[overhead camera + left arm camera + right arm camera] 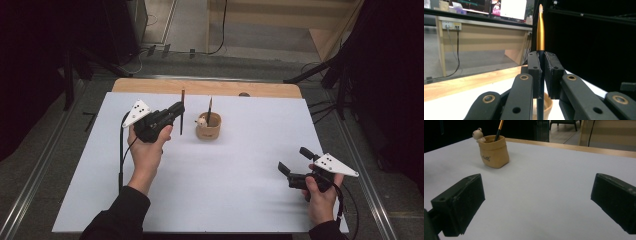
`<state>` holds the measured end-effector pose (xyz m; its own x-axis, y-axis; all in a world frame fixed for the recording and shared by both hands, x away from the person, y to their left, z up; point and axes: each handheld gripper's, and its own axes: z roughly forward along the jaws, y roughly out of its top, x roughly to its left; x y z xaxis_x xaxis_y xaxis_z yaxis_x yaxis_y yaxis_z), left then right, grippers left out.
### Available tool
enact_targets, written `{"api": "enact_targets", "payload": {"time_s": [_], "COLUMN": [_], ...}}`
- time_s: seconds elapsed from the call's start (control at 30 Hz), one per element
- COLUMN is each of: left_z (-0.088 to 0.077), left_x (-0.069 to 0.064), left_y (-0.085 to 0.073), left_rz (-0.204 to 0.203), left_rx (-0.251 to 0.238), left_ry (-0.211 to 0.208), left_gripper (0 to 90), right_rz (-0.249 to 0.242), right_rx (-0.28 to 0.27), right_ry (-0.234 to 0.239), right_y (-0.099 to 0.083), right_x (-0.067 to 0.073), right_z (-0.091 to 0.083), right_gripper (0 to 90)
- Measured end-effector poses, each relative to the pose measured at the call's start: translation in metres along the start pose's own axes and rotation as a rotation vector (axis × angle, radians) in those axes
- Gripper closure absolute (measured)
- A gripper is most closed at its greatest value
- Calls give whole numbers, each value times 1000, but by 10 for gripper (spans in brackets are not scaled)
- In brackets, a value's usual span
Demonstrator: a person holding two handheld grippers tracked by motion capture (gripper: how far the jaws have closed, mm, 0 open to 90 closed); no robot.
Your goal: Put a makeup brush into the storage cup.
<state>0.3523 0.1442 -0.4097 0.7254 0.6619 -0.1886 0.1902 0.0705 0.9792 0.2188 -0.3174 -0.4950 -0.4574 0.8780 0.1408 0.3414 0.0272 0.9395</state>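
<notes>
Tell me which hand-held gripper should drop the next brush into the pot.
Left. The left hand-held gripper is shut on a brush, upright just beside the pot. The right hand-held gripper is open, empty and farther away.

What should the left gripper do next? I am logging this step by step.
Probably carry the brush sideways over the tan holder and lower it in: the left gripper clamps it upright just beside the holder, where one brush already stands.

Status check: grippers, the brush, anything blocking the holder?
Left gripper shut on a brush, upright, beside the holder. Right gripper open, empty. One brush already in the holder; path clear.
</notes>
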Motion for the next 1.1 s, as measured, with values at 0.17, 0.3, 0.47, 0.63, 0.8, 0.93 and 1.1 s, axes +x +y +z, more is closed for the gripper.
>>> {"api": "enact_targets", "payload": {"time_s": [0.17,0.3,0.47,0.63,0.8,0.93,1.1], "left_z": [6,14,25,36,45,53,65], "left_x": [-1,-2,-2,-1,5,11,16], "left_y": [2,2,1,0,1,1,0], "left_rz": [1,15,18,-3,-15,-38,-40], "left_rx": [-17,-34,-61,-68,-88,-109,-123], "left_ry": [-15,-31,-59,-92,-92,-91,-87], "left_gripper": [844,844,844,843,843,843,843], "right_rz": [3,2,1,5,10,11,8], "right_rx": [1,0,1,4,-2,0,3], "right_ry": [-7,-6,-1,-3,-4,-3,-5], "right_y": [-1,0,0,-1,-2,-2,-3], "right_x": [-2,-2,0,-1,-2,-3,-3], "right_z": [-2,-1,0,0,-1,-1,1], "right_gripper": [0,0,0,0,0,0,0]}}
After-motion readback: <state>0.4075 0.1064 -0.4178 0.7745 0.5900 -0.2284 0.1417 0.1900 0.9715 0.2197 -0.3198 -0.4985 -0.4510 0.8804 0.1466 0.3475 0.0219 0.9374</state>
